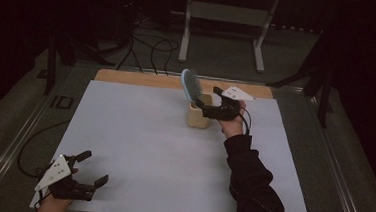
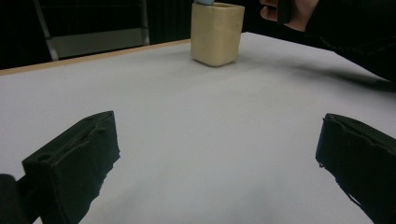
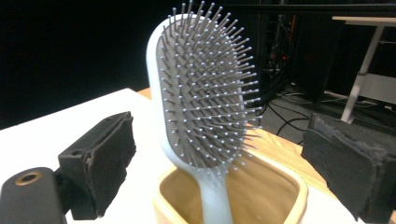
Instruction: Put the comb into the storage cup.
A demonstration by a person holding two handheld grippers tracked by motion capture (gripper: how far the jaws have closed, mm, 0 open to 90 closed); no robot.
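A pale blue hairbrush [image 1: 190,83] stands handle-down in a cream square cup [image 1: 198,115] at the back middle of the white table [image 1: 139,132]. In the right gripper view the hairbrush [image 3: 205,102] rises from the cup [image 3: 285,196], bristles facing the camera, between the jaws and touching neither. My right gripper [image 1: 207,101] is open just right of the cup. My left gripper [image 1: 94,167] rests open near the table's front left corner, nothing between its jaws. From the left gripper view the cup [image 2: 216,33] stands far ahead, with the other hand [image 2: 289,11] beside it.
A wooden strip [image 1: 143,79] runs along the table's far edge. Beyond it, cables [image 1: 150,48] lie on the floor and a white metal frame [image 1: 227,23] stands. Dark stands flank the table. A dark sleeve [image 1: 250,185] reaches across the right side of the table.
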